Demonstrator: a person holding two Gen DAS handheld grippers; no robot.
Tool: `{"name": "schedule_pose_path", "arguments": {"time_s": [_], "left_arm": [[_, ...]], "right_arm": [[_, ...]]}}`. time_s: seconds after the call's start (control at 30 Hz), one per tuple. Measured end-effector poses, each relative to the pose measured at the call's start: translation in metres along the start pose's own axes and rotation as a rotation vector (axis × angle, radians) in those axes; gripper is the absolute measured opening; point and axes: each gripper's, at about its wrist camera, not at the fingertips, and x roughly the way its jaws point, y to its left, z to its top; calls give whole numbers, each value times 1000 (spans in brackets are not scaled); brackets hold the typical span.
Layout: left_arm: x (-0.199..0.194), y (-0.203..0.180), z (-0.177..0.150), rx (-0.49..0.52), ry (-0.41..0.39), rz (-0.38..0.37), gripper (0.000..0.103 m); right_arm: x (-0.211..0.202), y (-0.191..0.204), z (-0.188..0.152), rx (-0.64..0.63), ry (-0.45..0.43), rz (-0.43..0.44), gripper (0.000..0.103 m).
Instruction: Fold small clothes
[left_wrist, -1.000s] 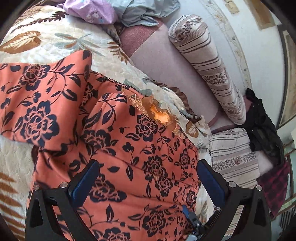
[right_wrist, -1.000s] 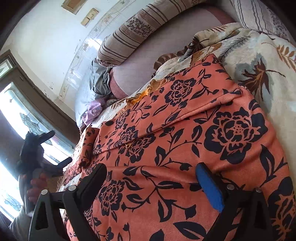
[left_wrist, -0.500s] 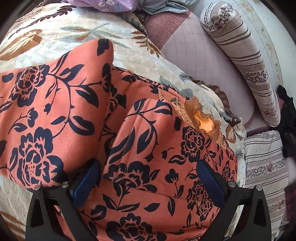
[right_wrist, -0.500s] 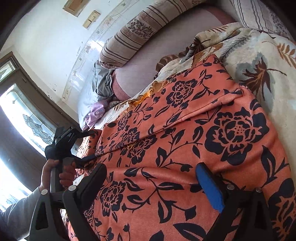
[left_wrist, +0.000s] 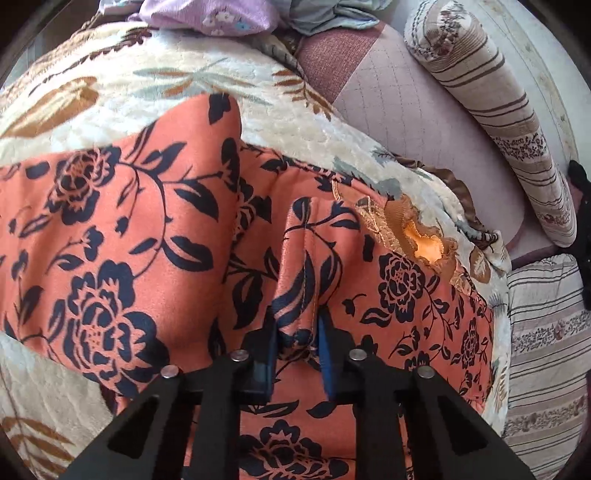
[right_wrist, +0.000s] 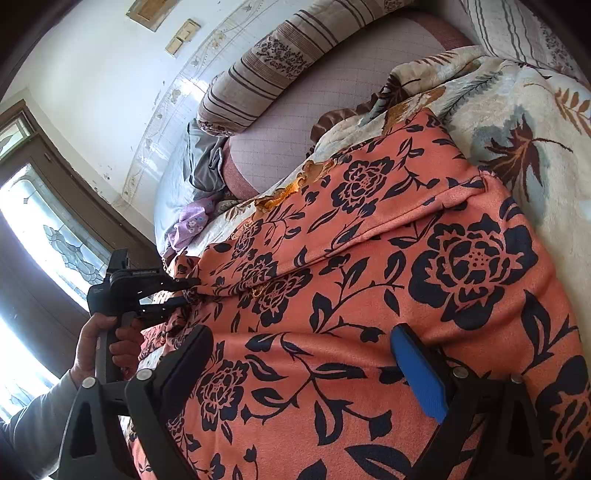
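Leaf-print blanket (left_wrist: 229, 85) on bed, orange floral garment (left_wrist: 110, 236) spread across it, left hand-held gripper (left_wrist: 297, 332) pinching a garment fold, right hand-held gripper (right_wrist: 299, 369) wide apart above the fabric.

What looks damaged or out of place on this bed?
The orange floral garment has a frayed, ragged-edged hole near its top edge, showing lighter orange through it. Otherwise nothing stands out; the left gripper pinches a fold.

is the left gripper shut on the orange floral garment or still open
Shut on it: the left gripper pinches a raised ridge of the orange floral garment between its fingers. The right gripper is open.
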Motion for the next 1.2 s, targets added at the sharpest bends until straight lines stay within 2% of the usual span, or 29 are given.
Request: {"name": "schedule_pose_path", "arguments": {"time_s": [0.13,0.17,0.23,0.27,0.37,0.4,0.47,0.5,0.53,0.57,0.6,0.67,0.77,0.8,0.87,0.97,1.07,1.2], "left_arm": [[-26,-5,-16,75,-95,57,15],[-22,-3,-21,82,-92,92,16],[-1,5,-26,84,-22,181,25],[7,9,-27,83,1,186,25],[-2,-1,-26,119,-30,203,27],[-9,-5,-25,135,-57,198,32],[-21,-15,-27,196,-140,224,52],[-18,-18,-28,232,-150,266,66],[-6,-19,-28,266,-107,321,68],[10,-17,-26,290,-28,379,68],[14,-18,-27,321,-31,417,68],[-2,-26,-28,339,-91,421,68],[-27,-31,-30,345,-184,372,69],[-21,-30,-29,362,-164,405,71],[16,-16,-26,389,14,517,74],[-4,-18,-16,327,-85,456,74],[-27,-33,-5,364,-176,346,75],[3,-42,19,393,-134,383,75]], "right_arm": [[0,0,0,0,0,-1,98],[0,0,0,0,0,0,98],[0,0,0,0,0,0,98],[0,0,0,1,0,0,98],[1,0,1,2,-1,3,98],[1,0,1,2,-1,1,98],[2,1,1,1,0,1,98],[2,0,1,2,-1,2,98],[2,0,1,2,-1,2,98],[2,0,1,0,0,0,98],[2,0,1,1,0,1,98],[0,-1,1,3,-2,5,98],[1,0,1,-1,0,0,98],[1,0,1,-1,0,0,98],[1,0,1,0,0,1,98],[0,0,1,0,-2,3,98],[1,0,0,-5,1,-4,98],[2,0,0,-4,1,-3,98]]}}
